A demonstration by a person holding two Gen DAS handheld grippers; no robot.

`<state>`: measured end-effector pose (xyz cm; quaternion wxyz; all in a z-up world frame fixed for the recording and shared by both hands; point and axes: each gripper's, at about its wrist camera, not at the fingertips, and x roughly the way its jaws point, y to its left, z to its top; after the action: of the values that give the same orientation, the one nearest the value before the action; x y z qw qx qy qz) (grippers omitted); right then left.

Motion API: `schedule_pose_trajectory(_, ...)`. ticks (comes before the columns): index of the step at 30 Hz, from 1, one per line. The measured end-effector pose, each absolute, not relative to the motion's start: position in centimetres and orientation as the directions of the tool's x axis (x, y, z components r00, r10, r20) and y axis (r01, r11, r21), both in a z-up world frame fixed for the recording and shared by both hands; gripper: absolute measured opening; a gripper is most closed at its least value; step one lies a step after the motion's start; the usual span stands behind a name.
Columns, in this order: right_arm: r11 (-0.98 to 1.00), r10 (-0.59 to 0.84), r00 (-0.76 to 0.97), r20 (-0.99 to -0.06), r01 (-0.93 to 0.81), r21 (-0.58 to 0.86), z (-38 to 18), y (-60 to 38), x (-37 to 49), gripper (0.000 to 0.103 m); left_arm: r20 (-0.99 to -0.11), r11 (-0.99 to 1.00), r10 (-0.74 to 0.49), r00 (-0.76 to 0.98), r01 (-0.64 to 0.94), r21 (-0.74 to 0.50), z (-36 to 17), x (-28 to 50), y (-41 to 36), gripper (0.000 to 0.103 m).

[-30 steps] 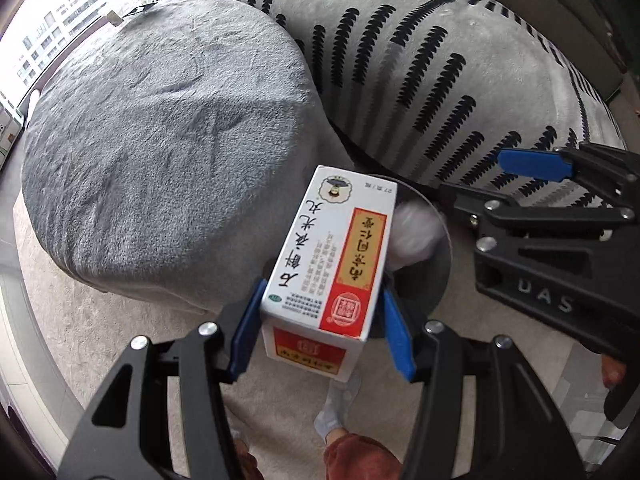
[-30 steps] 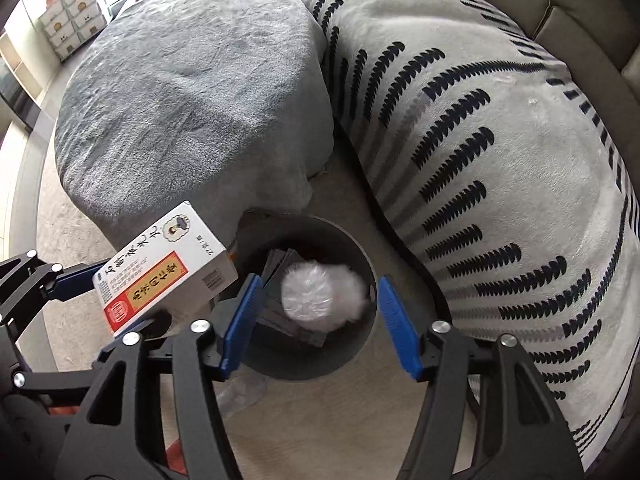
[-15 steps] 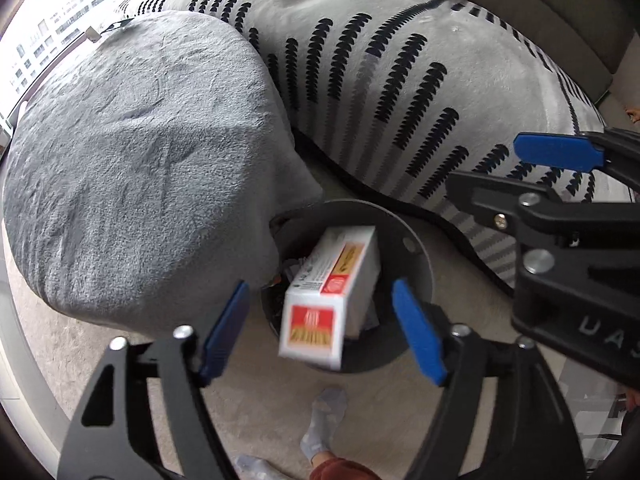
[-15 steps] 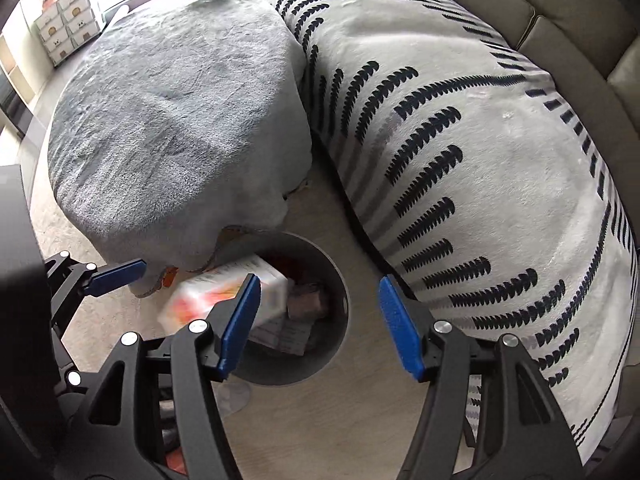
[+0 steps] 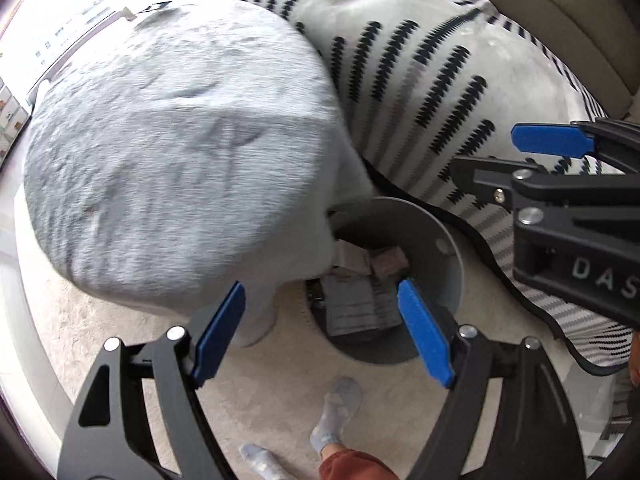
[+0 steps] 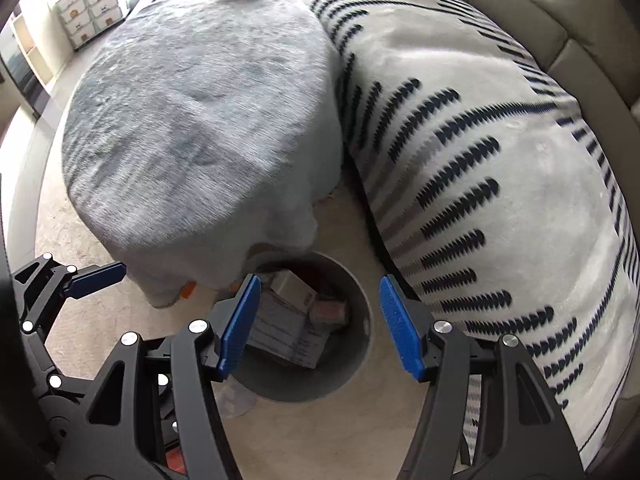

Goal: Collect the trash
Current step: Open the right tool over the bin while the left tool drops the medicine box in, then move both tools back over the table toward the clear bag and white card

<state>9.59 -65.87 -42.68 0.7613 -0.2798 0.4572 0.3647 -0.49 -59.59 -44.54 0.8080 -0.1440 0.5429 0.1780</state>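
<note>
A round grey trash bin (image 5: 450,276) stands on the floor between a covered table and a sofa; it also shows in the right wrist view (image 6: 362,344). White boxes (image 6: 288,326) and a small pinkish item (image 6: 330,310) lie inside it. The boxes show in the left wrist view (image 5: 356,304) too. My left gripper (image 5: 322,330) is open and empty above the bin. My right gripper (image 6: 318,328) is open and empty above the bin. The right gripper shows at the right of the left wrist view (image 5: 560,184).
A table under a grey fleece cover (image 6: 200,128) stands left of the bin. A sofa with a white, dark-patterned throw (image 6: 480,152) lies to the right. The person's socked foot (image 5: 336,412) is on the beige carpet (image 5: 280,400) below.
The left gripper opened and let go of the white and red box, which fell into the bin. A white wad dropped from the right gripper into the bin earlier. Both grippers rose.
</note>
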Motion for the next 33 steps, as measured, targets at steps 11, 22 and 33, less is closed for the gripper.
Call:
schedule_pose_trajectory(11,0.496,0.352,0.277,-0.894,-0.865,-0.073,-41.3,-57.3,5.4,0.060,-0.910,0.829,0.198,0.365,-0.558,-0.043,-41.2,-4.8,-51.6,0.079)
schedule_pose_trajectory(22,0.506,0.371,0.299,-0.879,-0.859,-0.079,-37.7,-45.1,1.6,0.061,-0.879,0.812,0.256,0.401,-0.583,-0.029,-36.6,-9.5,-38.2,0.079)
schedule_pose_trajectory(33,0.565,0.421,0.360,-0.832,-0.822,-0.070,-33.6,-33.2,0.8,0.064,-0.833,0.818,0.349,0.429,-0.574,0.047,-32.7,-10.8,-24.2,0.079)
